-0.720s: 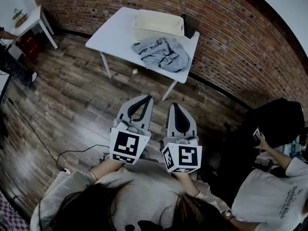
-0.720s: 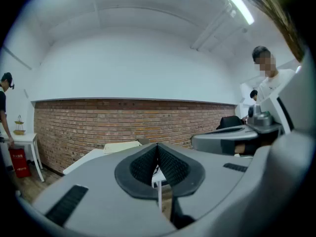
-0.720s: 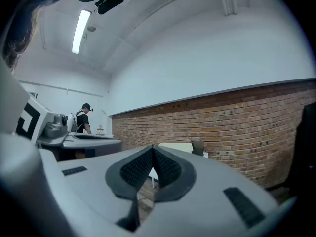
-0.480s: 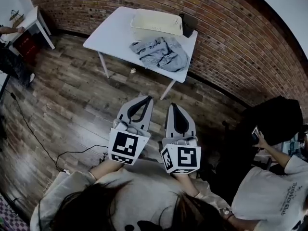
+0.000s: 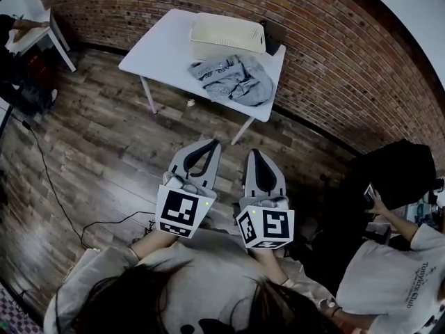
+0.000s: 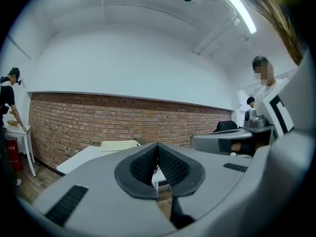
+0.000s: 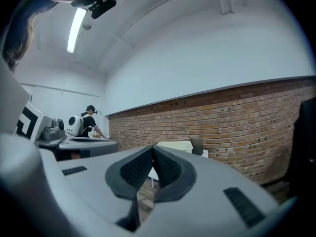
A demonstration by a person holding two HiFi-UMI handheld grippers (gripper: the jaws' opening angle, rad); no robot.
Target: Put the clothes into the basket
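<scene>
Standing well apart from the white rectangular table (image 5: 167, 51), the person holds the left gripper (image 5: 211, 145) and the right gripper (image 5: 253, 153) side by side, both with jaws pressed together on nothing. The crumpled grey clothes (image 5: 233, 78) lie on the table just beside the cream plastic basket (image 5: 228, 33). I think a pinch on only one fold could let the rest drag and slip off the near table edge.

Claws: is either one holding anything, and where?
Nothing held: the left claw and right claw are shut and empty; the grey clothes lie on the white table.
</scene>
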